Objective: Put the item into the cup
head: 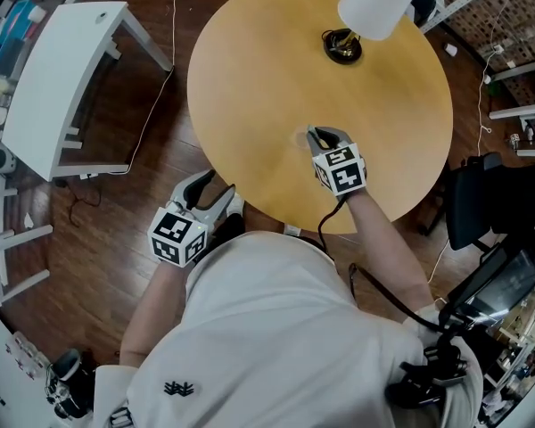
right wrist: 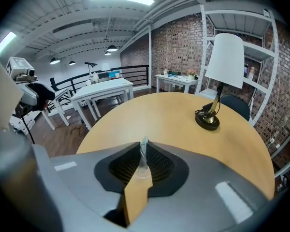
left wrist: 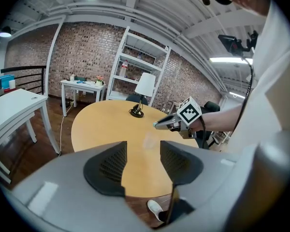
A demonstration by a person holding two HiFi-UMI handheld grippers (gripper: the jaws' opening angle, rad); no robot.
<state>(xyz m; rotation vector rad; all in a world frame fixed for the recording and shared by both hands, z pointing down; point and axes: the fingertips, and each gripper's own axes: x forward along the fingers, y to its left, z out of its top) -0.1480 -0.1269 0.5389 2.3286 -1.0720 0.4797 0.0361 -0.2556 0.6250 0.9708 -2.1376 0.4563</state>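
- Right gripper [head: 321, 136] is clamped on a thin clear sliver [right wrist: 143, 150], at a faint clear cup [left wrist: 149, 140] on the round table [head: 392, 150].
- Left gripper [left wrist: 142, 156] has its jaws apart and empty.
- The item is apparently not yet released.

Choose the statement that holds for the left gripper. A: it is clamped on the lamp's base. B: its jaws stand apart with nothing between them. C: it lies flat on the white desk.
B: the left gripper view shows the left gripper with its jaws apart and only the round table visible through the gap. The head view shows it held beside the table's near edge.
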